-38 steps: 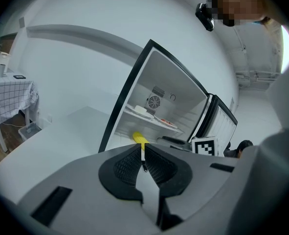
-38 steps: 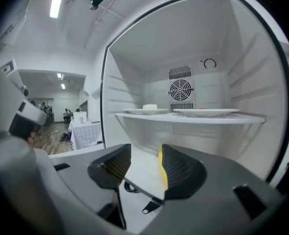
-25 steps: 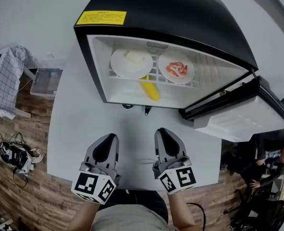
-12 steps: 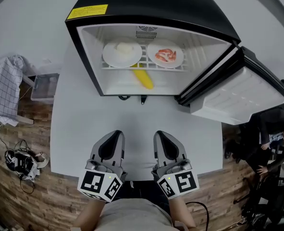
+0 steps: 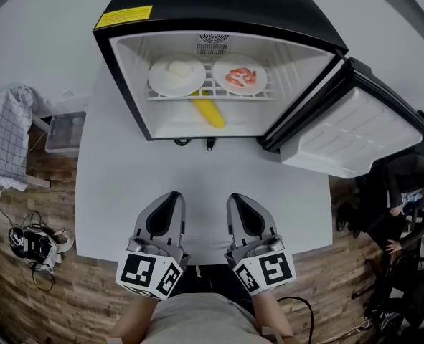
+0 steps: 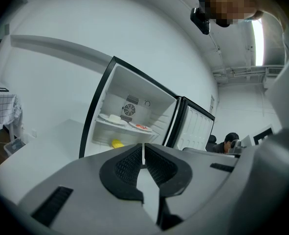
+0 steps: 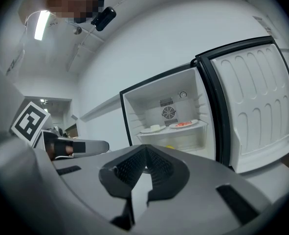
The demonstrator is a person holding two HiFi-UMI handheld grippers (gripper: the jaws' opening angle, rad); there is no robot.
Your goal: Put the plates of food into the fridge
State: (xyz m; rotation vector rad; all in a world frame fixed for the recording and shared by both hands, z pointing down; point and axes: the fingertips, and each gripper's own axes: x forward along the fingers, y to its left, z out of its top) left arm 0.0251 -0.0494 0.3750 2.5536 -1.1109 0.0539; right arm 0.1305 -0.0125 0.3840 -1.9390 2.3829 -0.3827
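Nearest the person, the left gripper and the right gripper are held side by side over the near edge of the white table, both aimed at the fridge. Each gripper's own view shows its ribbed pads pressed together at the tips with nothing between them, so both are closed and empty. Only the right gripper view catches the left gripper's marker cube, off to its left. Past a bare stretch of table, the fridge stands with its door swung wide to the right. On its wire shelf the plate of pale food sits just left of the plate of red food, and a yellow item lies below the shelf. The gripper views look level into the compartment and show a round fan grille on the back wall behind the plates. Only the head view shows the yellow label on the fridge top and the checked cloth and clear box left of the table. A seated person beyond the door appears there and in the left gripper view.
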